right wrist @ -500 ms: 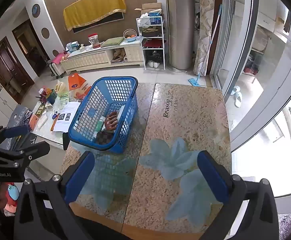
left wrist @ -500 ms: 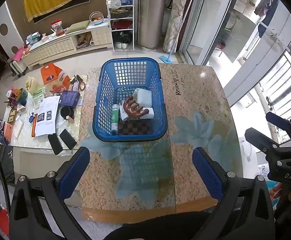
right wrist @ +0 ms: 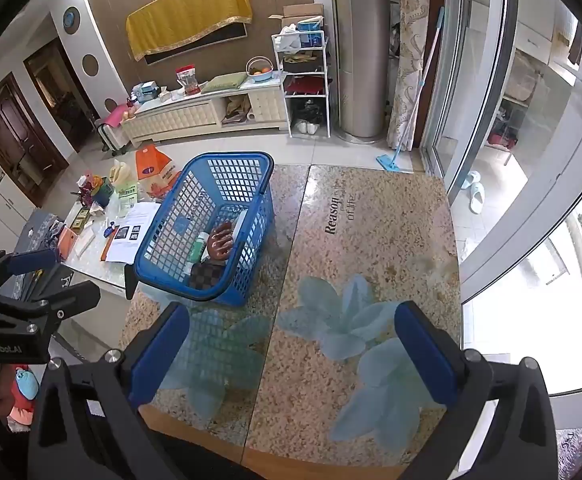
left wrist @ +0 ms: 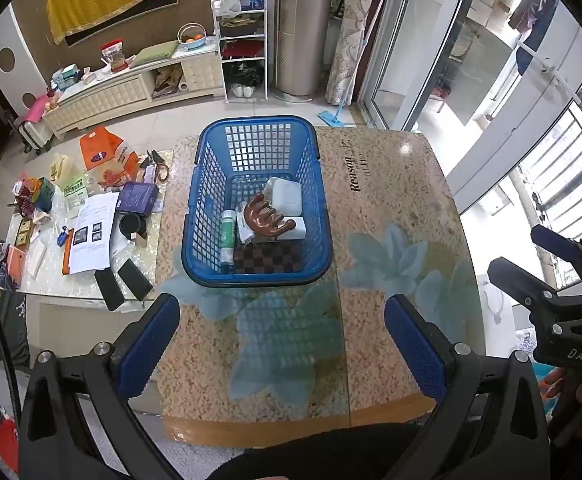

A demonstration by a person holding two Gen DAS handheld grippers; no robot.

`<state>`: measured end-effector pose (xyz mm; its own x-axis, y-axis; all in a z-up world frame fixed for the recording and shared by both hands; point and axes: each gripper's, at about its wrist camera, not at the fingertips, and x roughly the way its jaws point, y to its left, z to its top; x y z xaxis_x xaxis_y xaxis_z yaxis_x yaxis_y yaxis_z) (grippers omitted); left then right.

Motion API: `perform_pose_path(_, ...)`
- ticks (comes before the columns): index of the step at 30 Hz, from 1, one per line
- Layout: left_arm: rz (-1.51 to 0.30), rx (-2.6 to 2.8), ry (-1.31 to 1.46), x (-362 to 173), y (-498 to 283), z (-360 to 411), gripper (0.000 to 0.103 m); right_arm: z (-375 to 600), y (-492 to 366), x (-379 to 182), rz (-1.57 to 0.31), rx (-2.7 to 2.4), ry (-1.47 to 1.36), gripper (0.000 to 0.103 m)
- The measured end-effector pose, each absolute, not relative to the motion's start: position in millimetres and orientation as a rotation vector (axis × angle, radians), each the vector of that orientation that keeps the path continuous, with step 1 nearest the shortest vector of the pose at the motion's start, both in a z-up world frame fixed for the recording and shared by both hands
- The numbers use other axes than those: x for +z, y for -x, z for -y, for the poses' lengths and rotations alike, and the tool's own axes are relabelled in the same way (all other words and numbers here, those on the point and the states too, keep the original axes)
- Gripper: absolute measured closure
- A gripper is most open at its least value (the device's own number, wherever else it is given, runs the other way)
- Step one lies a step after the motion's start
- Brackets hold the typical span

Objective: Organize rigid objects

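Note:
A blue mesh basket [left wrist: 201,208] stands on the speckled table [left wrist: 391,208]; it also shows in the right wrist view [right wrist: 163,240]. Inside lie a brown wooden comb-like piece [left wrist: 265,218], a white box [left wrist: 287,196], a green-and-white tube [left wrist: 228,234] and a checkered brown wallet [left wrist: 267,258]. My left gripper [left wrist: 283,348] is open and empty, held above the table's near end, short of the basket. My right gripper [right wrist: 291,356] is open and empty, above the table to the basket's right. Each gripper shows in the other's view, the right [left wrist: 547,268] and the left [right wrist: 39,280].
A low side table [left wrist: 83,276] left of the basket carries papers, phones, a cup and packets. A white cabinet [left wrist: 131,92], a shelf rack [left wrist: 243,52] and a mop [left wrist: 333,118] stand beyond. Glass doors run along the right. The table's near edge [left wrist: 291,424] is just below my fingers.
Nothing has visibly moved; both grippers stay open and the basket's contents are the same.

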<state>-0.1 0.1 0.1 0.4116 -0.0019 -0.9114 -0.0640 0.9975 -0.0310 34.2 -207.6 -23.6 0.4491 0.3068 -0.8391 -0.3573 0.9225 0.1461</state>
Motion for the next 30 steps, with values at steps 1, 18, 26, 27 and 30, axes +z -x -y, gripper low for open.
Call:
perform_pose_path(1, -1.146, 0.039, 0.064, 0.2, 0.1, -0.2, 0.0, 206.5, -33.9, -22.7, -1.027, 0.411, 0.057, 0.0)
perform_pose_path(18, -1.151, 0.04, 0.065, -3.4, -1.1, 4.9, 0.0, 207.0, -39.3, -23.6, -1.031, 0.411, 0.056, 0.0)
perform_pose_path(26, -1.154, 0.041, 0.064, -3.1, -1.4, 5.1, 0.0, 206.4, -39.7, -21.6, -1.034, 0.412, 0.054, 0.0)
perform_pose_path(27, -1.154, 0.041, 0.065, -3.4, -1.4, 5.8, 0.0, 206.1, -38.7, -21.6, -1.034, 0.412, 0.054, 0.0)
perform_pose_path(30, -1.154, 0.041, 0.065, -4.9, -2.9, 5.4, 0.0, 204.7, -35.0, -21.9, -1.035, 0.412, 0.055, 0.0)
